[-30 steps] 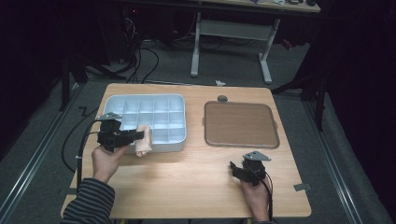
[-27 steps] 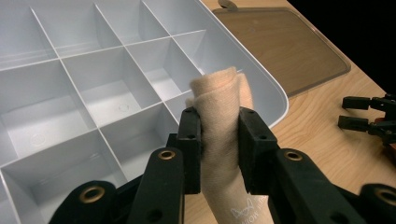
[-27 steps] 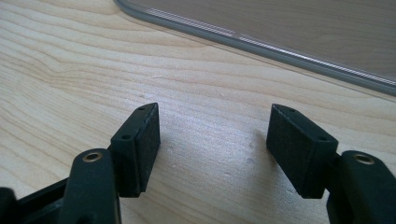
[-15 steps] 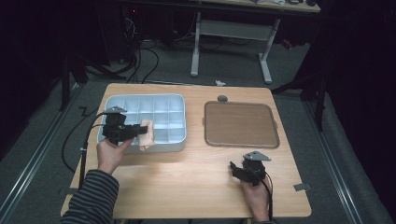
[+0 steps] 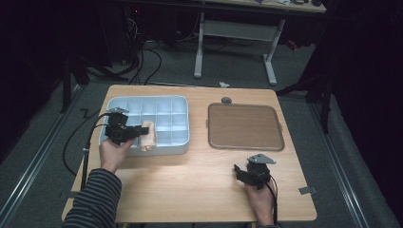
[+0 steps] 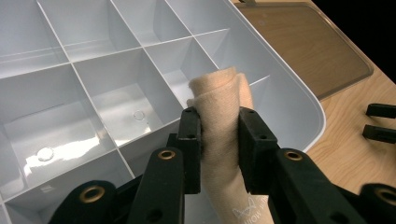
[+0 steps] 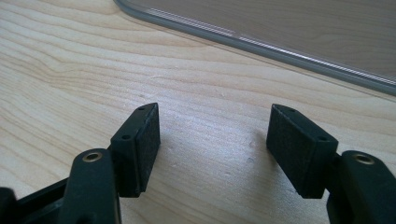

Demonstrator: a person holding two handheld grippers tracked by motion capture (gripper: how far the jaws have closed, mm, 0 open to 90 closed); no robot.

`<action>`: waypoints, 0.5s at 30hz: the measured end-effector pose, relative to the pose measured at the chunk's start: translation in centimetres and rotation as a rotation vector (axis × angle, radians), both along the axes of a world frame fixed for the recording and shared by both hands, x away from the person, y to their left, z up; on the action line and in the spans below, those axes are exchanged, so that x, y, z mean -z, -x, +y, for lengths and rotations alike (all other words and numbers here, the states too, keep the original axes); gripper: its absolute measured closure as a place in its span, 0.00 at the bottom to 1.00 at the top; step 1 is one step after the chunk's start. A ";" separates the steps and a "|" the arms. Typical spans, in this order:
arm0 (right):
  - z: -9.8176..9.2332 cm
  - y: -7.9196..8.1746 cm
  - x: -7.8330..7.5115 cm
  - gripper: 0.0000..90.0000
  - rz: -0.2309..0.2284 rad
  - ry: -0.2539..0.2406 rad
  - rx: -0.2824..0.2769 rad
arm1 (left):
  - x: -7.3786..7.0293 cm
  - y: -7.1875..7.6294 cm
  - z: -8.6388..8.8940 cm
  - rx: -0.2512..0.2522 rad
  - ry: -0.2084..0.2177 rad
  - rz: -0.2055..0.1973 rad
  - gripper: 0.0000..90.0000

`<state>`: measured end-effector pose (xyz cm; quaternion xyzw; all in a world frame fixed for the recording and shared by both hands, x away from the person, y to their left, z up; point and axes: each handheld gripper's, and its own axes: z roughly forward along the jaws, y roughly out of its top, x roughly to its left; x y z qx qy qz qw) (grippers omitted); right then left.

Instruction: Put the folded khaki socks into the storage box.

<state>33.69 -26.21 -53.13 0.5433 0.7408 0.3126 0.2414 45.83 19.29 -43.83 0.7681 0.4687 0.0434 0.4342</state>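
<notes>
So the left gripper point(image 6: 219, 140) is clamped on a rolled beige cloth point(image 6: 224, 107) over the divided tray point(image 5: 178, 142) (left-centre of frame); right gripper point(image 7: 212, 144) gapes, holding nothing.

Lit tabletop, dark surroundings, sharp close-ups

Left gripper point(image 5: 134, 132): black, two flat rectangular jaws with small screw holes, brass-ringed pivots on the arms, black cable trailing off the table edge. Right gripper point(image 5: 241, 174): same black build, textured pads point(image 7: 147, 140), grey three-cornered plate on top. Left sleeve point(image 5: 92, 199): dark with thin grey stripes.
</notes>
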 end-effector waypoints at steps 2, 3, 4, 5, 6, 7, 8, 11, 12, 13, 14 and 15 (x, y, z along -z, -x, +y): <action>0.0 0.0 0.0 0.39 0.000 0.000 0.000 | 0.2 -0.2 0.0 0.000 -0.005 0.005 0.81; 0.0 0.0 0.0 0.39 0.000 0.000 0.000 | 0.3 -0.3 0.0 -0.001 -0.008 0.008 0.81; 0.0 0.0 0.0 0.39 0.000 0.000 0.001 | 0.4 -0.3 0.0 -0.001 -0.009 0.012 0.81; 0.0 0.0 0.0 0.39 0.000 0.000 0.001 | 0.5 -0.4 0.1 -0.002 -0.010 0.016 0.81; 0.0 0.0 0.0 0.39 0.000 0.000 0.001 | 0.7 -0.5 0.1 -0.004 -0.011 0.020 0.81; 0.0 0.0 0.0 0.39 0.000 0.000 0.001 | 0.9 -0.7 0.2 -0.007 -0.011 0.026 0.81; 0.0 0.0 0.0 0.39 0.000 0.000 0.001 | 0.9 -0.7 0.2 -0.008 -0.013 0.029 0.81; 0.0 0.0 0.0 0.39 0.000 0.000 0.001 | 1.3 -0.9 0.3 -0.012 -0.028 0.037 0.81; 0.0 0.0 0.0 0.39 0.000 0.000 0.001 | 1.5 -1.0 0.3 -0.011 -0.029 0.040 0.81; 0.0 0.0 0.0 0.39 0.000 0.000 0.001 | 1.6 -1.1 0.3 -0.010 -0.031 0.043 0.81; 0.0 0.0 0.0 0.39 0.000 0.000 0.001 | 1.7 -1.2 0.3 -0.012 -0.030 0.046 0.81; 0.0 0.0 0.0 0.39 0.001 0.000 0.001 | 1.9 -1.2 0.4 -0.011 -0.031 0.049 0.81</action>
